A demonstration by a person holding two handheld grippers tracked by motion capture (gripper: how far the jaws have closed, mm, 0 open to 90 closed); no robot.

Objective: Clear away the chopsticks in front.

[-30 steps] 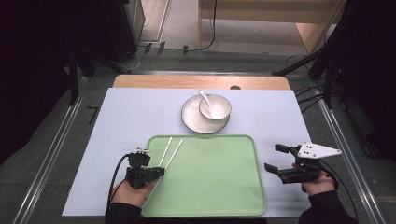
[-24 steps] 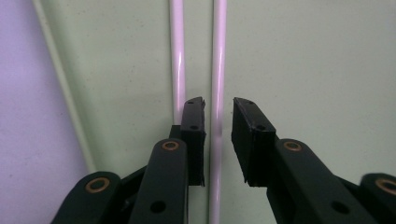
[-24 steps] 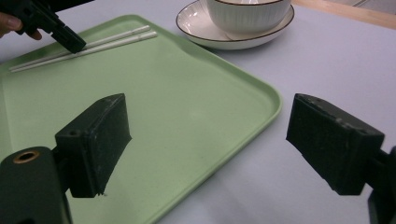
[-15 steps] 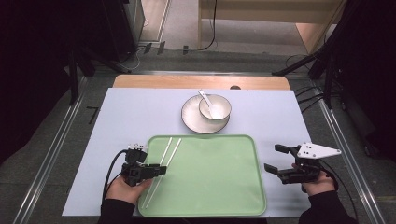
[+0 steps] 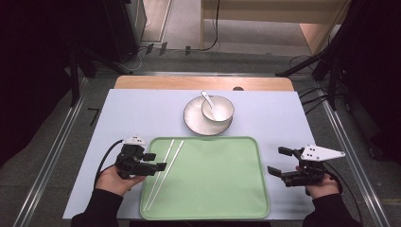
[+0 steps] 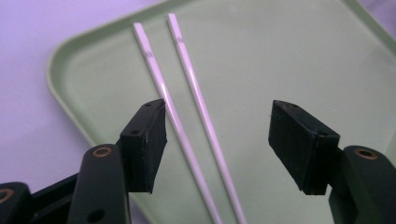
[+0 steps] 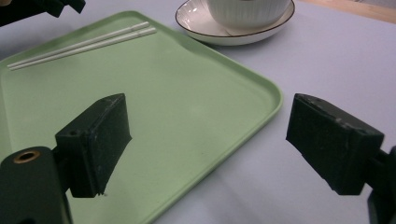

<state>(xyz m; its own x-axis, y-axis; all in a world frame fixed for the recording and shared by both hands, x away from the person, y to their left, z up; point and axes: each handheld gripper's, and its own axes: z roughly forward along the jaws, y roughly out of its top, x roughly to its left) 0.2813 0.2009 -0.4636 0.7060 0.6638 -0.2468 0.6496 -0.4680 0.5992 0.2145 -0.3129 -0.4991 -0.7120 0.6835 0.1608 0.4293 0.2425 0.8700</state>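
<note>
Two white chopsticks (image 5: 165,170) lie side by side along the left part of the green tray (image 5: 217,189). My left gripper (image 5: 156,161) hovers at the tray's left rim, and its jaws have just been opening. In the left gripper view the chopsticks (image 6: 187,84) run on the tray (image 6: 289,60) below the gap of the left gripper (image 6: 219,133), and the pads do not touch them. My right gripper (image 5: 279,161) is open and empty just off the tray's right edge. In its own view the right gripper (image 7: 205,135) looks over the tray's corner (image 7: 187,93).
A white bowl (image 5: 217,108) with a spoon (image 5: 210,101) sits on a white plate (image 5: 196,120) just beyond the tray. The pale blue mat (image 5: 142,109) covers the table, and a wooden strip (image 5: 189,82) runs along the far edge. Dark stands and cables flank the table.
The left gripper's jaws have spread apart, and the gripper has lifted and drawn slightly left off the chopsticks, which stay on the tray. The right gripper has not moved.
</note>
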